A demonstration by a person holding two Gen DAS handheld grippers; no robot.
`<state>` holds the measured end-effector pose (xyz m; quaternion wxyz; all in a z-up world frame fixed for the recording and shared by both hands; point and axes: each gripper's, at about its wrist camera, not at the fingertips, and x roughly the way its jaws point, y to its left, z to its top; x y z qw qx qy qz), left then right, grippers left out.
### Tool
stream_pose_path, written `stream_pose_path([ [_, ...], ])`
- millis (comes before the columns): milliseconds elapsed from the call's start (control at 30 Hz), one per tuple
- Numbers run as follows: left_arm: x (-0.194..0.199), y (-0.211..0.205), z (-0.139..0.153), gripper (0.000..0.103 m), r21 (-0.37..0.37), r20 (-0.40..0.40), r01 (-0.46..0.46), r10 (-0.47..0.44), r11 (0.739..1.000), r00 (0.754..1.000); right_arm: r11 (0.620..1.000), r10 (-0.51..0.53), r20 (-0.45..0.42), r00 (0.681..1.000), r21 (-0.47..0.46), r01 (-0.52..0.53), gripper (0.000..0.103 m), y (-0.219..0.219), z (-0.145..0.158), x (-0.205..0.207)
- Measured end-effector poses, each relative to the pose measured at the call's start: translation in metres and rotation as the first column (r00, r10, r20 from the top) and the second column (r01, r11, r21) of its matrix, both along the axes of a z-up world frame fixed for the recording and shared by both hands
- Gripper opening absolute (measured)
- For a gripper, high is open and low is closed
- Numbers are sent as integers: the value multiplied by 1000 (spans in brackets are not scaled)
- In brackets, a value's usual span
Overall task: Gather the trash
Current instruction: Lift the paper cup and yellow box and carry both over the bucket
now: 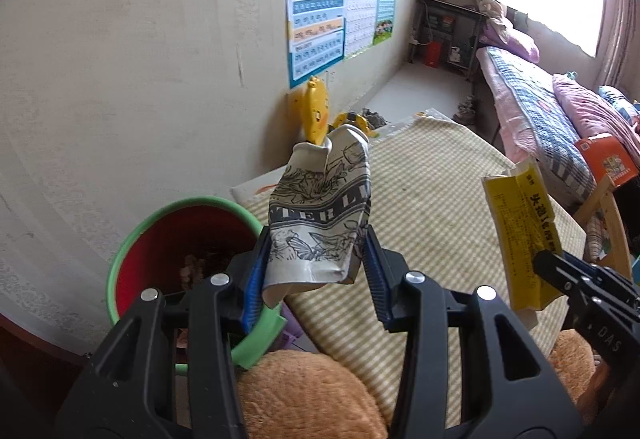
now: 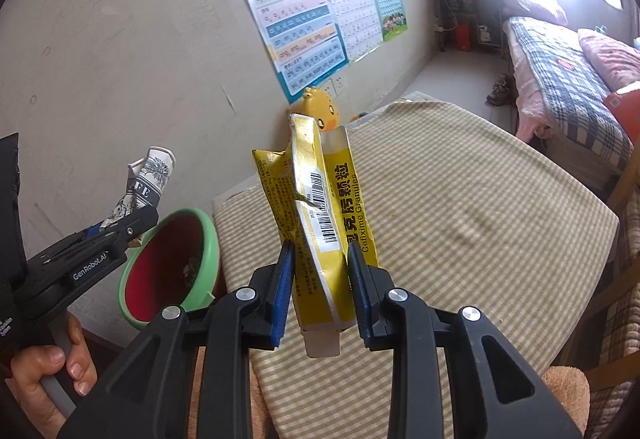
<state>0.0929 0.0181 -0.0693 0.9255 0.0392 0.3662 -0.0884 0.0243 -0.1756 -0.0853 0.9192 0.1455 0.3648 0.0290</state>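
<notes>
- Left wrist view shows the left hand-held gripper (image 1: 316, 271) clamped on a crushed paper cup (image 1: 320, 215) printed with black line drawings; both blue pads press its sides and the cup stands up out of the jaws.
- Only this view shows the cup's printed face in full, and a tan plush toy (image 1: 304, 395) right under the gripper.
- Behind and left of the cup stands one bin (image 1: 132, 251), green-rimmed and red inside, with some scraps in the bottom. It sits between the wall and the mattress (image 1: 432, 207), which has a beige checked cover.
- At the right edge of the same view the right hand-held gripper (image 1: 548, 259) appears from the side, holding a yellow medicine box (image 1: 520, 235).
- Right wrist view shows that right hand-held gripper (image 2: 320, 279) from behind, jaws clamped on the flattened medicine box (image 2: 320, 223); its barcode label and the words "Cefixime Granules" can be read here alone.
- This view alone shows a person's hand (image 2: 48, 379) on the handle of the left hand-held gripper (image 2: 132, 223), with the paper cup (image 2: 148, 183) above the bin (image 2: 204, 239).
- Counted: two grippers, two pieces of trash, one bin, three wall posters (image 2: 316, 19), one yellow duck toy (image 2: 324, 109), one bed (image 2: 568, 75).
</notes>
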Motion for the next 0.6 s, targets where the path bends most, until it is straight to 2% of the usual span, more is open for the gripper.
stream_pose_path([
  [600, -2, 55, -2, 42, 29, 18, -120, 120, 992, 993, 996, 94, -6, 996, -10, -94, 26, 46, 6, 20],
])
